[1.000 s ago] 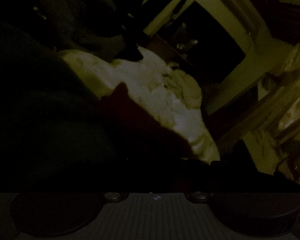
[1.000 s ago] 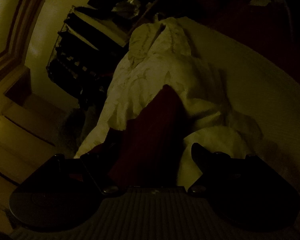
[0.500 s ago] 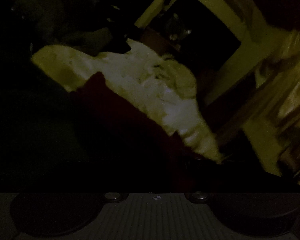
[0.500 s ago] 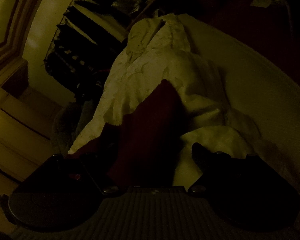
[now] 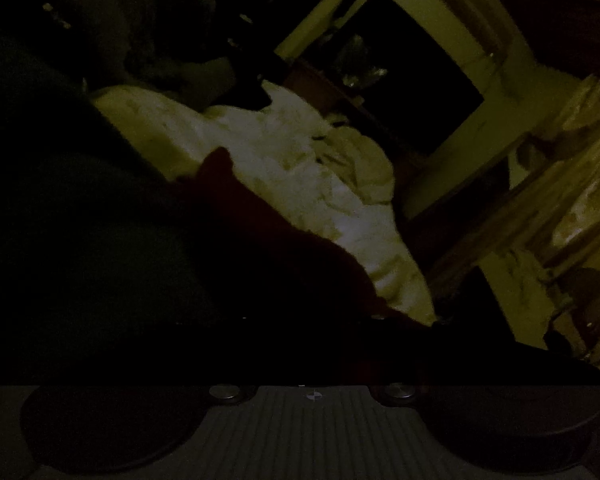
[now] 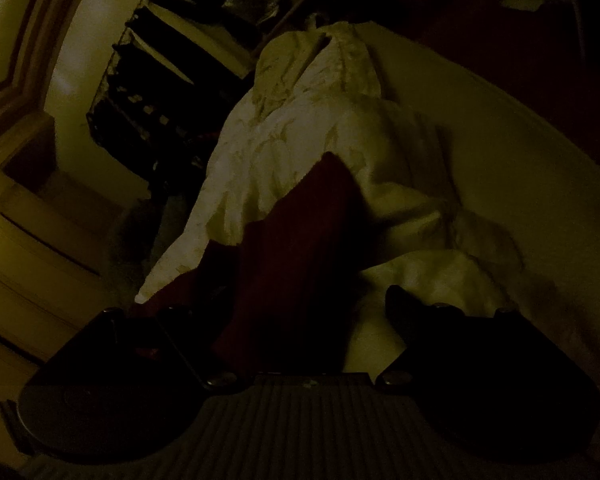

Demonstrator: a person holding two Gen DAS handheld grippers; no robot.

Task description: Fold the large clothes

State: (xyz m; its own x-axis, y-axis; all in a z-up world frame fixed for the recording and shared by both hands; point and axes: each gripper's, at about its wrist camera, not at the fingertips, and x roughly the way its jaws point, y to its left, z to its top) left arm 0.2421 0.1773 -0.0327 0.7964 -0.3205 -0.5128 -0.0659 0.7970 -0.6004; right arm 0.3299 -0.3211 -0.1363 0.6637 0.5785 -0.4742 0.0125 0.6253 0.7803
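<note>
In very dim light, a dark red ribbed knit garment lies draped over a crumpled pale patterned bedcover on the bed. It runs between the spread fingers of the right hand-held gripper, which stand apart. In the left wrist view the left hand-held gripper is lost in darkness, so whether it is apart or together cannot be told.

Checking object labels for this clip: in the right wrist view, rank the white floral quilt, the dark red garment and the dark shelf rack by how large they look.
1. White floral quilt, largest.
2. Dark red garment, though it lies nearest the camera, which inflates it.
3. Dark shelf rack, smallest as seen, but farther away and partly lost in shadow.
</note>
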